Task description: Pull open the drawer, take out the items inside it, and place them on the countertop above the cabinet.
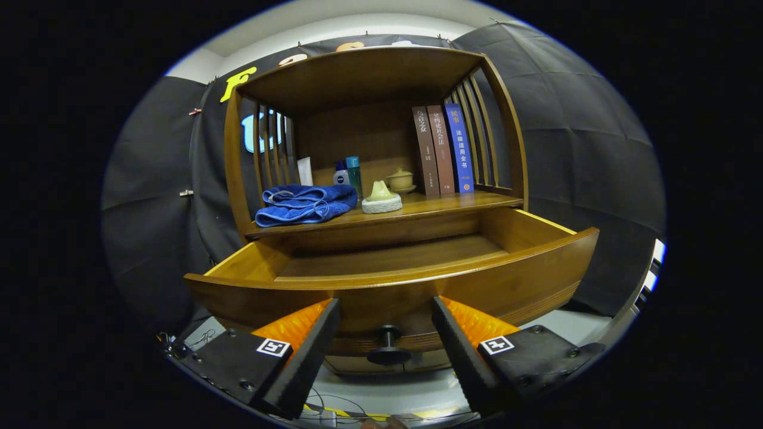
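A wooden cabinet holds a drawer that stands pulled out toward me; the part of its floor I can see is bare. Its dark round knob sits between my fingers without touching either. My gripper is open, fingers spread to both sides of the knob, close to the drawer front. On the countertop above lie a folded blue towel, a small green-topped object on a white base, two bottles, a white card and a lidded ceramic cup.
Three upright books lean against the slatted right side of the cabinet. A wooden top shelf roofs the countertop space. Cables and a striped tape line lie on the pale floor under the fingers.
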